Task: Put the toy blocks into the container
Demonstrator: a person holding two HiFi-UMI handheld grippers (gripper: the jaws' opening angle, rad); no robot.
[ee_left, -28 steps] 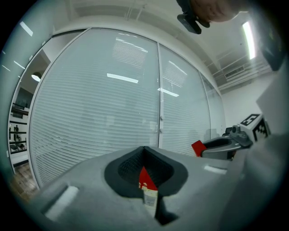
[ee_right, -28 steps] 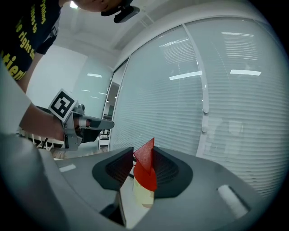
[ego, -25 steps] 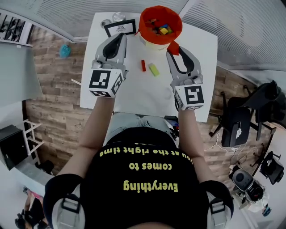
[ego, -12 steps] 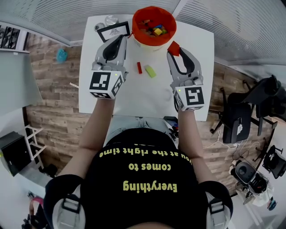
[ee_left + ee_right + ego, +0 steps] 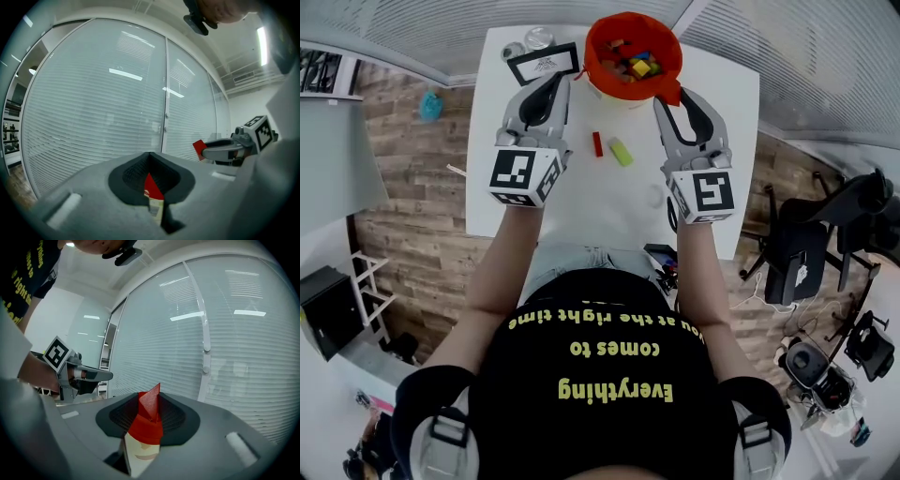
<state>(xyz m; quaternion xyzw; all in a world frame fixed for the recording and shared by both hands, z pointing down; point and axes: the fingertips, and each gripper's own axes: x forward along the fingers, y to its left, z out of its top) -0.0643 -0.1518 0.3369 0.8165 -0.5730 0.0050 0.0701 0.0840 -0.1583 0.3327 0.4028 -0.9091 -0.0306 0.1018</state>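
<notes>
White table (image 5: pixel 600 206) under you, slatted blinds behind it in both gripper views. Orange-lined container (image 5: pixel 592 45) stands at the far edge, centre, with mixed coloured blocks (image 5: pixel 636 64) already inside.

Your right gripper (image 5: pixel 673 99) is clenched on a red block (image 5: pixel 151 401). The block is pinched at the very tips, one corner poking up past them. From the head view those tips sit just beside the container's near right rim. From the right gripper view the orange rim and cream wall show directly below the block.

Your left gripper (image 5: pixel 554 84) has its jaws pressed together with nothing between them. Only a sliver of the container shows through the gap lower down. It hangs to the container's left, near a framed card (image 5: pixel 546 64).

Two loose pieces lie on the table between your grippers, apart from both: a small red stick (image 5: pixel 598 143) and a green block (image 5: pixel 622 151) just beside it.
</notes>
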